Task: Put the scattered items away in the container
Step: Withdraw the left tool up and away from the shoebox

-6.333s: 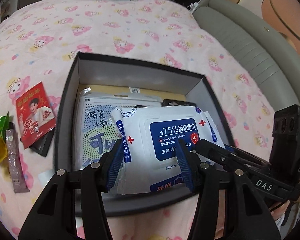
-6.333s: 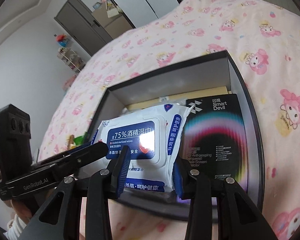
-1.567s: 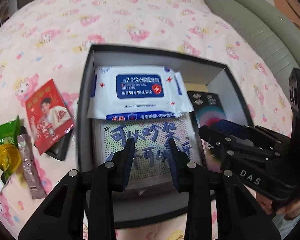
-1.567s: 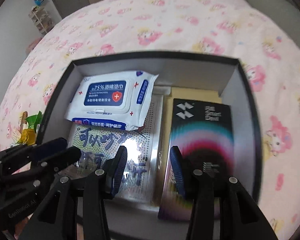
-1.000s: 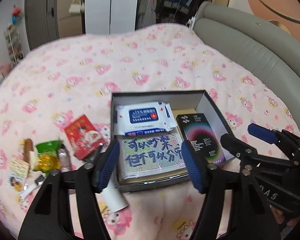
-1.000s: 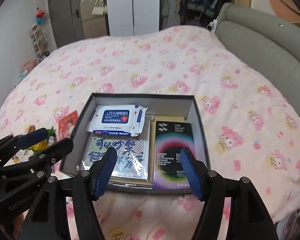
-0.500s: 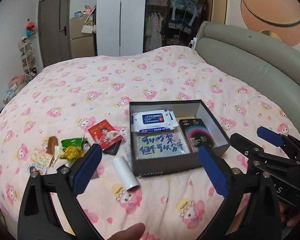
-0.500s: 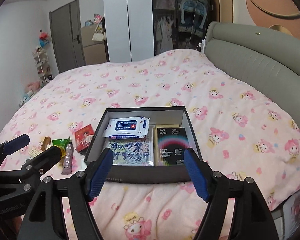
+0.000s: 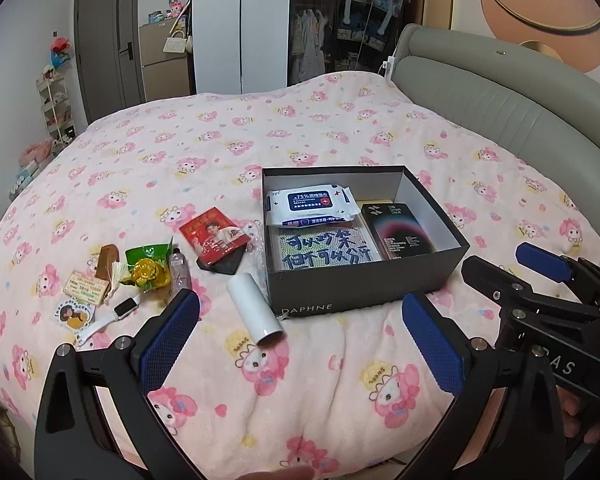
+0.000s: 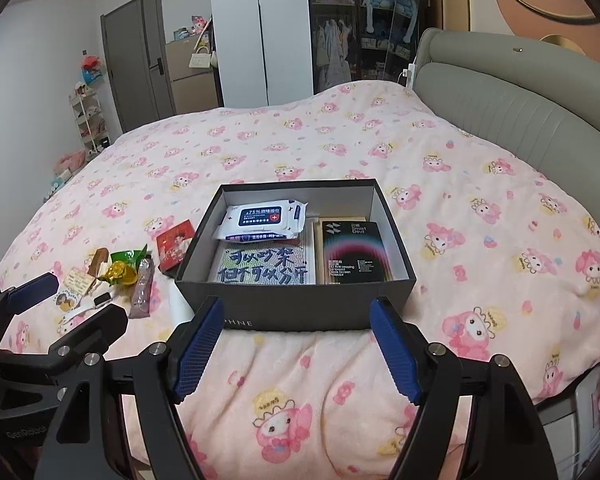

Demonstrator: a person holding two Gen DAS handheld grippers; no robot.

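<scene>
Left gripper point(image 9: 298, 322): jaws spread wide, empty, held level, pointing far. Right gripper point(image 10: 296, 344): jaws spread wide, empty, held just right of the left gripper, same heading.

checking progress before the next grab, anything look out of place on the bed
Yes. Several items lie outside the box: a white tube on its side by its front left corner, a red card, snack packets and a watch. Inside, the wipes pack sits askew.
</scene>
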